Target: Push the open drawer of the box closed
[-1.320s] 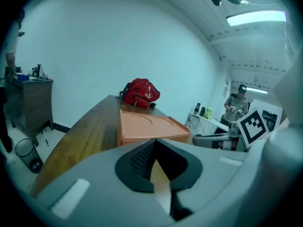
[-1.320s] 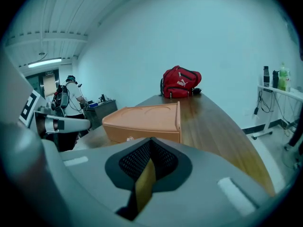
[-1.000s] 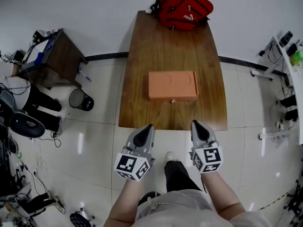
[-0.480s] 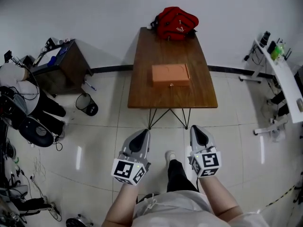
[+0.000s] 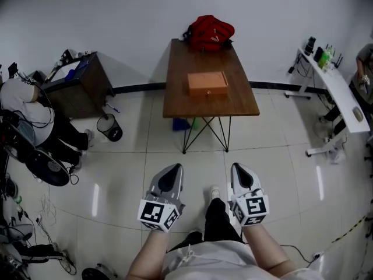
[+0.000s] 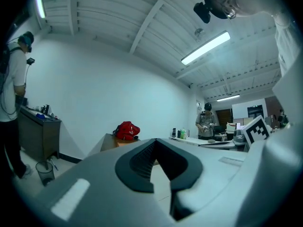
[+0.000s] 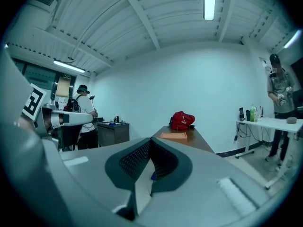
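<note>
An orange box lies in the middle of a brown wooden table far ahead of me. Its drawer front faces me and looks flush with the box, though it is small at this distance. My left gripper and right gripper hang side by side over the floor tiles, well short of the table, both shut and empty. In the right gripper view the box shows above the closed jaws of the right gripper. In the left gripper view the left gripper hides most of the table.
A red bag sits at the table's far end. A dark cabinet, a round bin and a person are at the left. A white desk and another person are at the right.
I have backed away from the table. The table and box have shrunk and now stand far ahead. Both grippers stay shut, side by side.
</note>
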{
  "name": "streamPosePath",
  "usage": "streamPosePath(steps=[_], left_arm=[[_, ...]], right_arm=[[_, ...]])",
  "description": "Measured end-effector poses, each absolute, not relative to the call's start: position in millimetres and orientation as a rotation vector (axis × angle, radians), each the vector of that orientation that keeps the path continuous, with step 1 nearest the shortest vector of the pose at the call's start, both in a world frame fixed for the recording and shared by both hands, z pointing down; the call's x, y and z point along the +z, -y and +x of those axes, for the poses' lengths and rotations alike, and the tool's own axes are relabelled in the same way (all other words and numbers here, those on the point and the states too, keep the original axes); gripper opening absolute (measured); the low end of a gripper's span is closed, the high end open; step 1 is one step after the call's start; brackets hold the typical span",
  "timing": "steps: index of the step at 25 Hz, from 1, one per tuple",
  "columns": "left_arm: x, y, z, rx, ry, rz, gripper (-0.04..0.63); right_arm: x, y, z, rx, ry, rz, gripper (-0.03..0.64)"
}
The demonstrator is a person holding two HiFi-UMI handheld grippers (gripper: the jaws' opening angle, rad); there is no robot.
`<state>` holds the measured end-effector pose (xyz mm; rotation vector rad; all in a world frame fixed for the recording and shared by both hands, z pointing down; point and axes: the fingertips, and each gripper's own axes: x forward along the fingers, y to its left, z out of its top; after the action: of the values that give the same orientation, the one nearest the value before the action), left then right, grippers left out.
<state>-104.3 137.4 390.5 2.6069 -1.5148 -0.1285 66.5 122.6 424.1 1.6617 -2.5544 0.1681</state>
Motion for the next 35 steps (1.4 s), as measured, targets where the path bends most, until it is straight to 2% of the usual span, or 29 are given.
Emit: streamPosePath(steps=[9, 22, 35], left_arm=[[377.5, -167.9, -102.0, -0.129, 1.464, 2.596, 0.006], [351.9, -127.0, -81.9, -0.183, 1.467, 2.579, 0.006], [357.3, -102.2, -76.2, -0.203, 1.444, 2.536, 0.006]], right_arm=[[411.9, -152.2, 62.1, 0.129, 2.537, 1.622, 0.006], [369.2, -120.8, 74.2, 0.014, 2.624, 1.548, 0.006], [366.7, -97.5, 85.3, 0.006, 2.611, 1.566, 0.006]])
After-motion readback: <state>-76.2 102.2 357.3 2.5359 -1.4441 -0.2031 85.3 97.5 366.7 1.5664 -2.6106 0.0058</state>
